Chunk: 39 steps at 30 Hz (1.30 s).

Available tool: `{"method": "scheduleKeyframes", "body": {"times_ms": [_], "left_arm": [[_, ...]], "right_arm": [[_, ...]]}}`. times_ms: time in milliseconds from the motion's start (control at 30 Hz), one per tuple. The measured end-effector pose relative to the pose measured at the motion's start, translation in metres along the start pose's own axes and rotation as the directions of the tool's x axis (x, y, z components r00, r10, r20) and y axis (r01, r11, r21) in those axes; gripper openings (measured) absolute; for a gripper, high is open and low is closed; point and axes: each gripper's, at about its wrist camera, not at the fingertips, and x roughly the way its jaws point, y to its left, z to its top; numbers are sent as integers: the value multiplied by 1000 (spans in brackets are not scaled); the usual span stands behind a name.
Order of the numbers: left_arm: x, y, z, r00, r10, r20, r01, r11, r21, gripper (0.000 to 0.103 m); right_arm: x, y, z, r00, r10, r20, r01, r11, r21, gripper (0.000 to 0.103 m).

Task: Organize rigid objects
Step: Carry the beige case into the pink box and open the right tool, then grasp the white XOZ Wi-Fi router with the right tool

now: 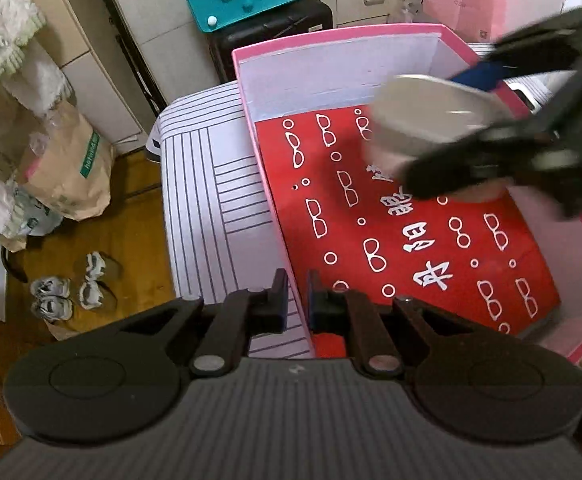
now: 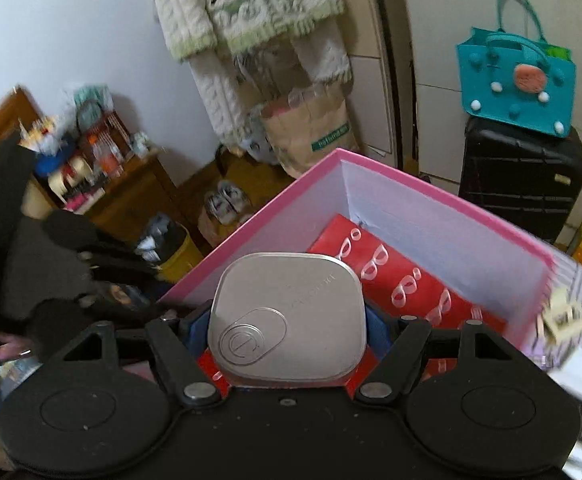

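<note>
Silver tin [image 2: 287, 320] gets held over the pink box [image 1: 247, 120]
Rounded-square, pull-tab lid, clamped between the right gripper [image 2: 287, 322] fingers above the red glasses-print bag [image 1: 391, 240]; the box wall is pinched by the left gripper [image 1: 295, 300].

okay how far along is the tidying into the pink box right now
Done: only a red printed item lies flat on the floor of the pink box.

In hand: the right gripper is shut on a silver tin, held above the box interior, not yet set down. The left gripper pinches the box's near wall.

Left: lowering and releasing the tin. A small cream object sits outside on the striped surface.
</note>
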Motion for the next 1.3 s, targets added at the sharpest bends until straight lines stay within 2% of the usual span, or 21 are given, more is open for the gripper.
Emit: {"method": "scheduleKeyframes", "body": {"times_ms": [167, 300, 500, 667, 767, 867, 933, 1167, 1300], "left_arm": [[2, 6, -1, 1000, -26, -14, 25, 998, -54, 8], [5, 8, 0, 999, -36, -18, 35, 997, -74, 8], [5, 8, -1, 999, -35, -12, 34, 997, -75, 8], [4, 7, -1, 999, -36, -3, 36, 997, -71, 8], [3, 4, -3, 1000, -25, 6, 25, 998, -60, 8], [3, 6, -4, 999, -31, 10, 31, 997, -69, 8], [3, 7, -4, 999, -35, 12, 36, 997, -72, 8], [3, 7, -6, 999, -37, 30, 40, 996, -81, 8], [3, 7, -8, 999, -36, 40, 39, 996, -84, 8]], "right_arm": [[41, 2, 22, 996, -63, -67, 60, 997, -46, 78], [66, 0, 26, 987, -110, -120, 98, 989, -108, 78], [97, -8, 29, 974, -118, -194, 90, 985, -151, 78], [104, -6, 24, 963, -153, -221, 113, 977, -183, 79], [87, -4, 29, 976, -131, -172, 106, 983, -146, 80], [47, -2, 31, 991, -102, -83, 93, 990, -108, 81], [16, -1, 25, 993, -112, -32, 108, 990, -90, 81], [-77, -10, -15, 978, -175, 110, 174, 985, 18, 81], [-110, -25, -47, 963, -228, 141, 216, 972, 93, 81]]}}
